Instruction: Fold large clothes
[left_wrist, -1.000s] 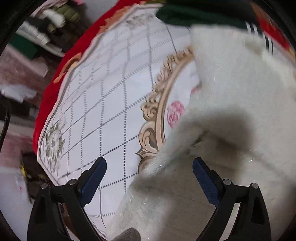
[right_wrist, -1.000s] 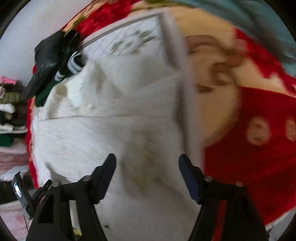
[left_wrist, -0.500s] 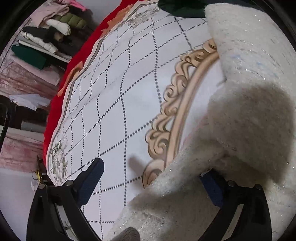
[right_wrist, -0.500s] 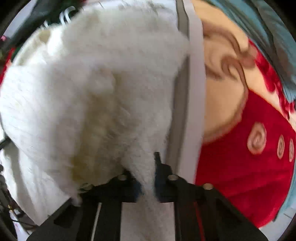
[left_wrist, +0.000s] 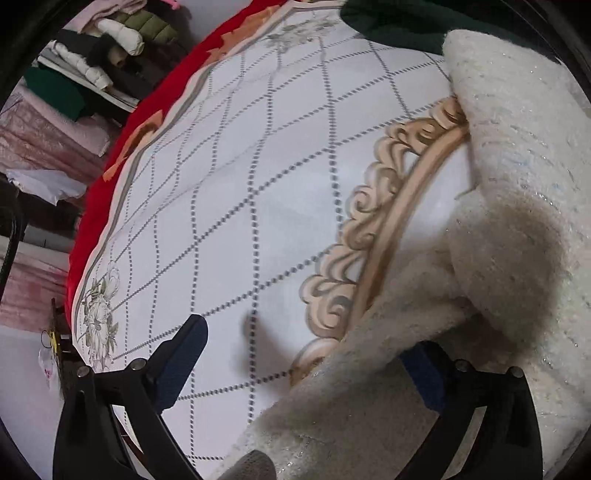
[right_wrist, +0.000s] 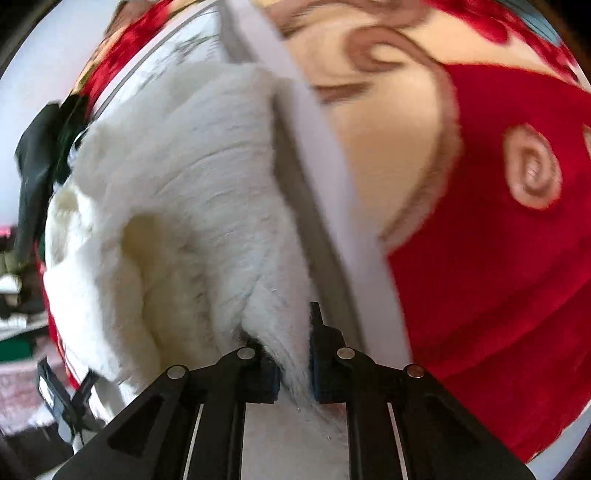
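Pinching fuzzy white knit garment (right_wrist: 177, 206), right gripper (right_wrist: 293, 354) fingers easing apart; left gripper (left_wrist: 306, 354) fingers spread wide.

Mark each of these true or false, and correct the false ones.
1. The right gripper has white fluffy garment fabric pinched between its pads. True, though its jaws are just starting to open.
2. The left gripper is clamped shut on the garment. False: its jaws stand wide open, with the garment's edge lying between them.
3. The bed cover shows a dotted diamond grid. True.
4. The dark green clothing lies on top of the white garment. False: it lies on the cover at the garment's far end.
5. The cover's outer border is blue. False: it is red.
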